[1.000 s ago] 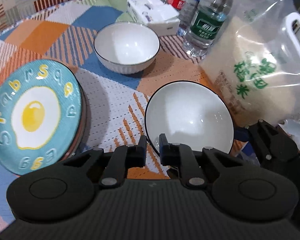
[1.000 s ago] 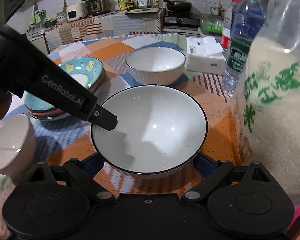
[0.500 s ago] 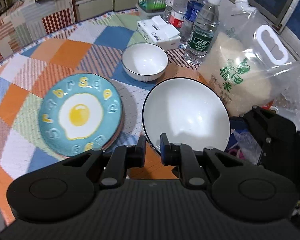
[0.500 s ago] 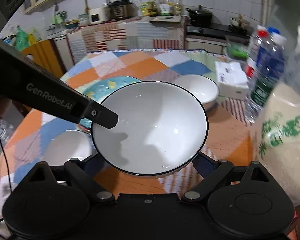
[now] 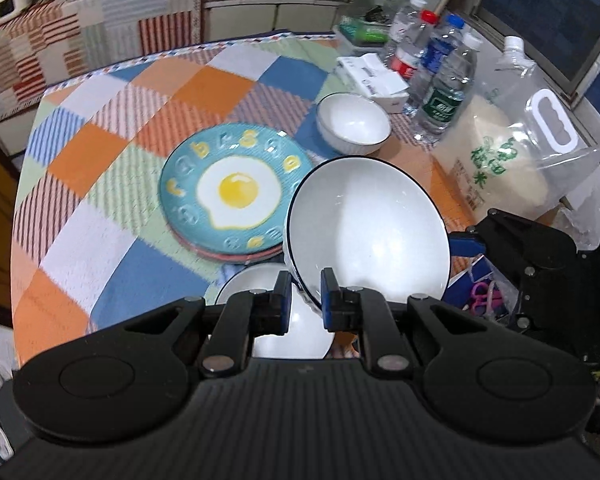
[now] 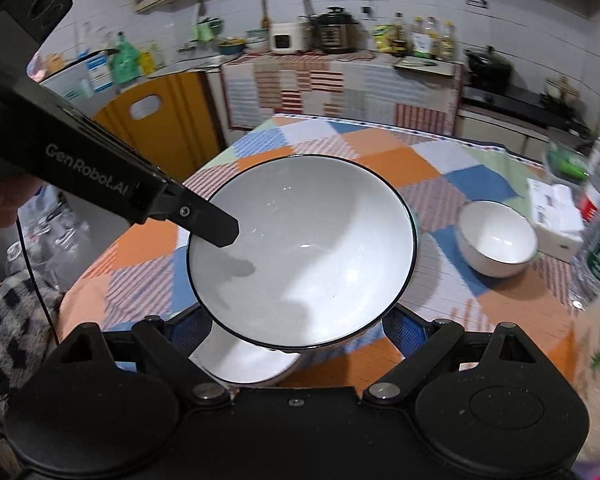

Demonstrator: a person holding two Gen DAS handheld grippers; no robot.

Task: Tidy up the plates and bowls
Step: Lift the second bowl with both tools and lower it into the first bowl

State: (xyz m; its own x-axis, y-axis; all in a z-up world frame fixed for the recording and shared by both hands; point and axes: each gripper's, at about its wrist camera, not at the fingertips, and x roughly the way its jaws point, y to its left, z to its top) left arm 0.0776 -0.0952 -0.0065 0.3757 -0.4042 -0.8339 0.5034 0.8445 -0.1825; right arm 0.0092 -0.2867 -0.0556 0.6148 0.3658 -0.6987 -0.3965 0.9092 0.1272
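Note:
A large white bowl with a black rim (image 5: 372, 240) hangs tilted above the table, held from two sides. My left gripper (image 5: 305, 294) is shut on its near rim. My right gripper (image 6: 300, 328) is shut on it too, its blue pads pressed against opposite sides of the bowl (image 6: 304, 252). The left gripper's fingertip (image 6: 208, 222) reaches over the rim in the right wrist view. Below the lifted bowl sits another white bowl (image 5: 284, 336). A stack of plates topped by a teal fried-egg plate (image 5: 236, 196) lies just beyond. A smaller white bowl (image 5: 354, 122) stands farther back.
Several water bottles (image 5: 444, 92), a tissue box (image 5: 374, 80) and a clear bag of rice (image 5: 512, 160) crowd the right side of the round table with its checked cloth (image 5: 120, 160). A kitchen counter with pots (image 6: 332, 32) runs behind.
Both grippers have risen with the large bowl and carried it left toward the plate stack. A second white bowl has come into view beneath it.

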